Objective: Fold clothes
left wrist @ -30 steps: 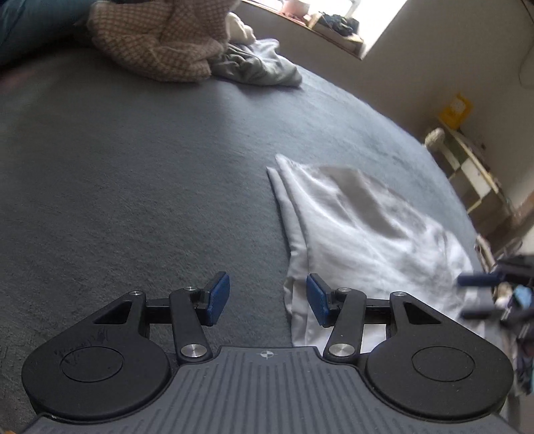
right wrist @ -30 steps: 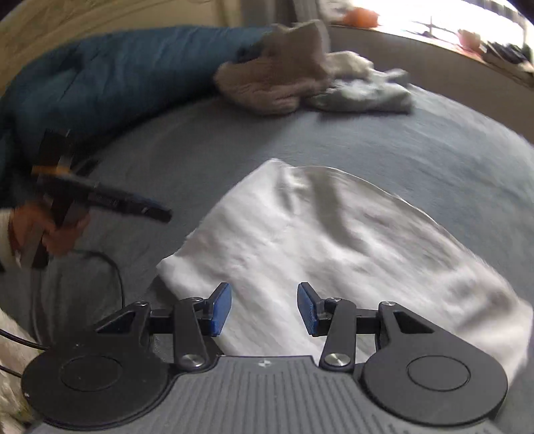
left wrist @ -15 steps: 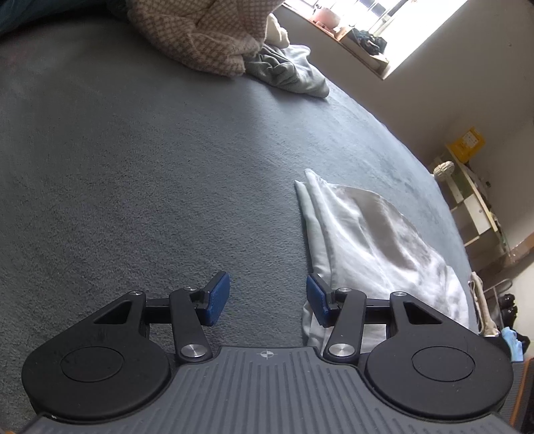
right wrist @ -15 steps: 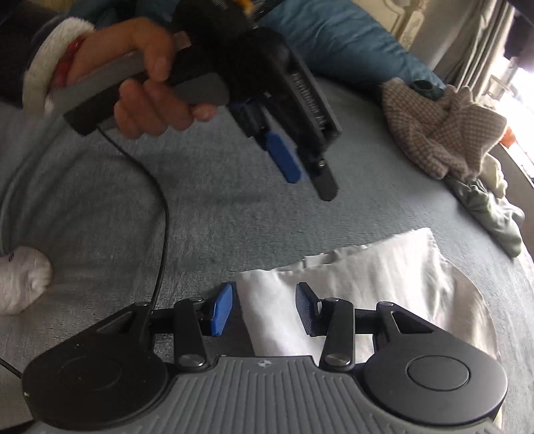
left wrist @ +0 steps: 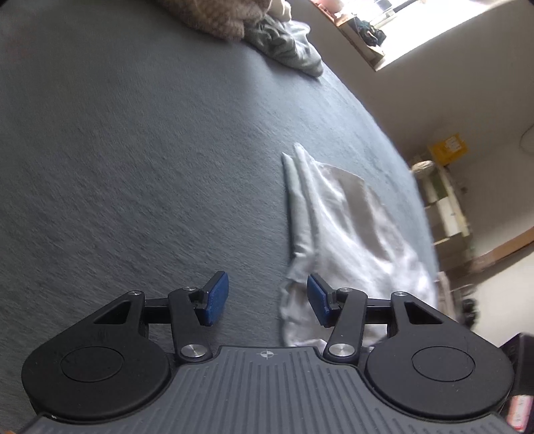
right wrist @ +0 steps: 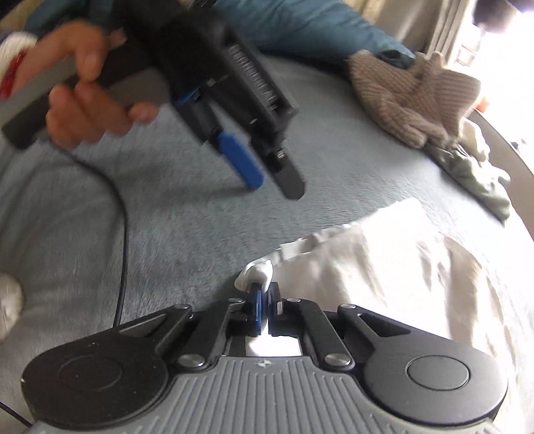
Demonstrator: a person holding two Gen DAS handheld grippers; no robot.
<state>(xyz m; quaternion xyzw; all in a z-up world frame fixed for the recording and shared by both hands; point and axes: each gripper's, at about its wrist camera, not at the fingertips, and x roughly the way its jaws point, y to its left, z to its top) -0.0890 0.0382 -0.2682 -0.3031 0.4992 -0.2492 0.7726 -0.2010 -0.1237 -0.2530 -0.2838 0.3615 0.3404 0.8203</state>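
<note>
A white folded garment (left wrist: 347, 217) lies on the grey bed cover (left wrist: 133, 150). My left gripper (left wrist: 265, 302) is open, just above the cover, with the garment's near corner by its right finger. In the right wrist view my right gripper (right wrist: 264, 308) is shut on the near corner of the white garment (right wrist: 383, 267). The left gripper (right wrist: 270, 180) shows there too, held in a hand, open and hovering above the cover left of the garment.
A beige knit garment (right wrist: 410, 96) and a grey-green one (right wrist: 474, 177) are heaped at the far side of the bed. A blue duvet (right wrist: 300, 23) lies behind. A black cable (right wrist: 123, 233) trails on the left. Shelves (left wrist: 444, 207) stand beyond the bed edge.
My right gripper has shut on the garment's near corner. The left gripper has come lower and closer to the garment's edge.
</note>
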